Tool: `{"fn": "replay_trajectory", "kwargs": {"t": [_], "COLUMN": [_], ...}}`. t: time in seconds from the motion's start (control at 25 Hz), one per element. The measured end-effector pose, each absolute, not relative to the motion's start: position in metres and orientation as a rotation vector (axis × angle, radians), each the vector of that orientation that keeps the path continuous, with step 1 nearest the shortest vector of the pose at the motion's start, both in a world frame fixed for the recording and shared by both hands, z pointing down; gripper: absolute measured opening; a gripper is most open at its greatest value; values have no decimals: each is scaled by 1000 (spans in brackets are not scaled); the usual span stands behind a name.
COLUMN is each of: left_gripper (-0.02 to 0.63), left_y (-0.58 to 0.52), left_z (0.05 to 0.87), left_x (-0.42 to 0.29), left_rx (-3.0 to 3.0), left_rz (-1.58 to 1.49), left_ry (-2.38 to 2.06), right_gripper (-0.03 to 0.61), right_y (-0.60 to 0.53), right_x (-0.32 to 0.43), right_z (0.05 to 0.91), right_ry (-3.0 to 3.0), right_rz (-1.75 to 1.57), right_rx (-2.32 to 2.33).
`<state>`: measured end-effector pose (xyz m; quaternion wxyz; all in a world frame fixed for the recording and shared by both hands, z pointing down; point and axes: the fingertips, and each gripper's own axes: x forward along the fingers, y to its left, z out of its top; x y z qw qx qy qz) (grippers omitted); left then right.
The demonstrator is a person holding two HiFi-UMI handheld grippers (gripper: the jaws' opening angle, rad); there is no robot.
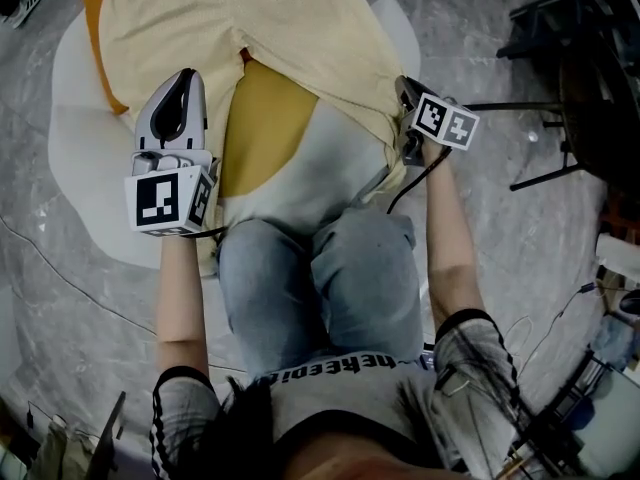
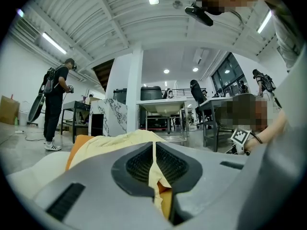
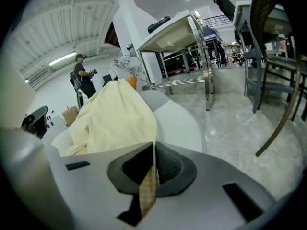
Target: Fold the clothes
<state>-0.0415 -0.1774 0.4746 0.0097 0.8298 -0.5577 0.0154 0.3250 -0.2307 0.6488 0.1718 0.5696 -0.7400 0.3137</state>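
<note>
Kneels in blue jeans point(image 1: 320, 278) at the bottom centre of the head view, at the near edge of a white pad point(image 1: 85, 168). Pinches the near hem of the pale yellow garment point(image 1: 250, 28) with both claws, left gripper point(image 1: 188, 78) at centre left and right gripper point(image 1: 405, 90) at centre right, each clamped tight on that cloth. Lies spread up the frame over something orange point(image 1: 265, 128). Looks barely begun: hem gripped, no fold made, every fold left.
</note>
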Motion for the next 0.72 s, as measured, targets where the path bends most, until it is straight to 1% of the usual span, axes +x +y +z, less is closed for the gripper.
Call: {"fn": "replay_trajectory", "kwargs": {"t": [0.16, 0.44, 0.48, 0.56, 0.72], "left_gripper": [2, 3, 10, 46, 64], "left_y": [-170, -166, -165, -165, -158], "left_z": [474, 475, 475, 474, 470], "left_x": [-41, -38, -39, -38, -41], "left_rx": [2596, 2588, 2583, 2574, 2561], "left_rz": [51, 77, 78, 83, 91], "left_ry": [-1731, -1709, -1703, -1685, -1678], "right_gripper": [11, 11, 11, 11, 11], "right_y": [-223, -213, -210, -205, -190], "right_x": [300, 244, 234, 217, 189], "right_z": [622, 577, 572, 565, 555], "right_ry": [-2165, -2335, -2356, -2386, -2418], "right_rz": [788, 709, 696, 669, 627], "right_rx": [1542, 1385, 1352, 1284, 1166]}}
